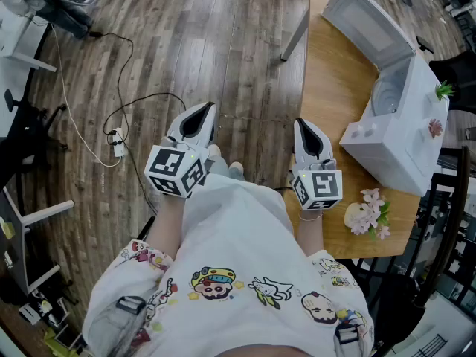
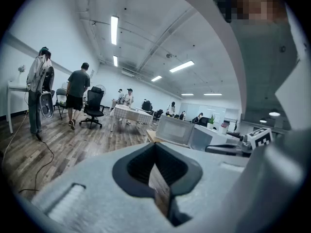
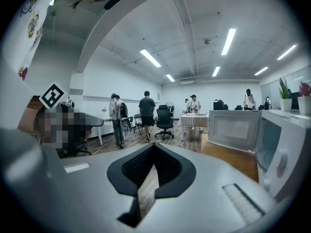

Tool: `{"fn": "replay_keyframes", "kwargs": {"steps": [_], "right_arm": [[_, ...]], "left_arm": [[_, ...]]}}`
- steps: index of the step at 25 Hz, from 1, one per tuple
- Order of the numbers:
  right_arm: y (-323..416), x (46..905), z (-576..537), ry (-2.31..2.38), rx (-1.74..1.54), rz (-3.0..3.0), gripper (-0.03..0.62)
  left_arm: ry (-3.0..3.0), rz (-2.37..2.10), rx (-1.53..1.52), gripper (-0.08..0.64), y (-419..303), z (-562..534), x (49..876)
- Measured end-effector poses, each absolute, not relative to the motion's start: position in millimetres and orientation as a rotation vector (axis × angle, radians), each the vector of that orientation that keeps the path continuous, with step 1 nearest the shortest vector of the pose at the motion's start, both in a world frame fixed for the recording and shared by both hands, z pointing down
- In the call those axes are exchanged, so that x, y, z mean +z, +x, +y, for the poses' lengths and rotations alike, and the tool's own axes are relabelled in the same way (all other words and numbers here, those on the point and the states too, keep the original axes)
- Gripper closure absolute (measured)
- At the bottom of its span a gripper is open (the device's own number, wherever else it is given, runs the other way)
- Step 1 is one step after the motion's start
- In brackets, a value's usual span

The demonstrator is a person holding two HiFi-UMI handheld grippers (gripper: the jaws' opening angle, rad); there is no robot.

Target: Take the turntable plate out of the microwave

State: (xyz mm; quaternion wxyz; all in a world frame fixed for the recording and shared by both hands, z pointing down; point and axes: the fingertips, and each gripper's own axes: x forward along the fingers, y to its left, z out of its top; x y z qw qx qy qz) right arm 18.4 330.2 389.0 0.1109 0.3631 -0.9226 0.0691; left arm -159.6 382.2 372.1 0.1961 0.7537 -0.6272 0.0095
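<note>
**Haven't even reached in yet: plate's sitting in the microwave**

Right now I'm standing off the near-left corner of the light wooden tabletop [image 1: 331, 88] with both tools held in front of me over the plank floor. My left gripper [image 1: 199, 114] is shut tight with nothing in it, and so is my right gripper [image 1: 309, 131]. Each gripper view shows the black pads meeting with only floor behind them.

The boxy white microwave [image 1: 405, 136] sits along the tabletop's right edge. Its white door [image 1: 364, 17] is swung wide open toward the far edge. Inside I can just see the round, pale, glassy-looking turntable plate [image 1: 387, 95], lying flat on the oven floor. A bunch of pink fabric flowers [image 1: 368, 214] lies by the near edge, well clear of the opening.

So I'd call this the approach step, nothing is started. Next I need to close in on the tabletop, spread one gripper's jaws and reach into the cavity. Then I pinch the plate's rim, lift it off its hub and pull it out level. It looks slippery, so grip it firmly.
</note>
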Motion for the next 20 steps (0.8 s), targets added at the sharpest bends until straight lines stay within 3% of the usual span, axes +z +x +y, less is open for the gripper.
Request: {"fn": "replay_keyframes", "kwargs": {"steps": [11, 20], "right_arm": [[7, 394, 306, 1.106, 0.242, -2.718, 0.584], [-36, 397, 242, 1.122, 0.284, -2.713, 0.541]], "left_arm": [[2.123, -1.766, 0.019, 0.546, -176, 358, 380], [2.138, -1.742, 0.01, 0.52, -223, 286, 385]]}}
